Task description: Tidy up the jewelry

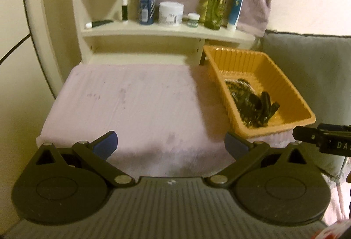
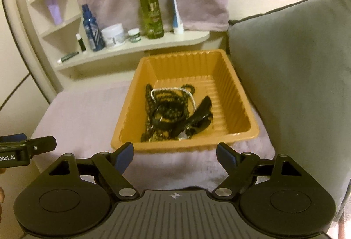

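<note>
**Both tongs empty, jewelry sitting in the tray**

I'm seeing the left gripper (image 1: pixel 171 144) spread wide over the pink towel (image 1: pixel 131 103), holding nothing. The right gripper (image 2: pixel 174 154) is also gaping and empty, hanging just short of the orange tray (image 2: pixel 239 94). The jewelry (image 2: pixel 171 111) is lying tangled on the tray floor. Risk, as I'm reading it: beads and chains are interlocking, so one pinch could be dragging up the whole clump, or tipping the light tray.
</note>
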`<control>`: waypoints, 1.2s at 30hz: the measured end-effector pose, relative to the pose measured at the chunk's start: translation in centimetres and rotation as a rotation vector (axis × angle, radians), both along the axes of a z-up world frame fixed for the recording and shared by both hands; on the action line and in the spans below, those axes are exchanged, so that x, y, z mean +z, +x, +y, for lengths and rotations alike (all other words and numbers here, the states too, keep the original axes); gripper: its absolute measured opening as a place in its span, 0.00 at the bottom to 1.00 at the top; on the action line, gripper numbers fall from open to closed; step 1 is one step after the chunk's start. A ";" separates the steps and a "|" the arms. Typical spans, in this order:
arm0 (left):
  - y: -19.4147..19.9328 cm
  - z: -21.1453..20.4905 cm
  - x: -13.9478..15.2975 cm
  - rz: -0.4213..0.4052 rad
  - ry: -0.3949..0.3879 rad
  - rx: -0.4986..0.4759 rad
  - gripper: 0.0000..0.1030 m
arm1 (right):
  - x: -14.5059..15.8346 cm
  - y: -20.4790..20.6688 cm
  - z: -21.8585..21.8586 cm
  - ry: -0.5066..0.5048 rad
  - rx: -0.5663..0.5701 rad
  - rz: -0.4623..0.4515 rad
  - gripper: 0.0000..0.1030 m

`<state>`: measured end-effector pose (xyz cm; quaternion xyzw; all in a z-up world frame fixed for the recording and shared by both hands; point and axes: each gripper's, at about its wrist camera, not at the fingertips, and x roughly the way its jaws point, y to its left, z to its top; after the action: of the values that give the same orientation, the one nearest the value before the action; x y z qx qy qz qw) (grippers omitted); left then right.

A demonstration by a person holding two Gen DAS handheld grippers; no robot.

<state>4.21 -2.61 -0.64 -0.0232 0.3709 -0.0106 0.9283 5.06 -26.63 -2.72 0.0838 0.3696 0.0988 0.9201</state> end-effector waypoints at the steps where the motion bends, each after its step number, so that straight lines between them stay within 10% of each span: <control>1: -0.3 0.1 -0.1 0.009 0.000 0.007 1.00 | -0.1 0.0 0.1 -0.003 0.002 0.007 0.80; 36: -4.2 -0.6 -0.3 0.036 0.026 0.056 1.00 | -0.3 -2.8 3.2 -0.031 0.097 0.041 0.81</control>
<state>-0.02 -3.21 -0.97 -0.0216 0.3868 0.0205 0.9217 2.24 -23.39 -2.98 0.0536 0.3936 0.1357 0.9076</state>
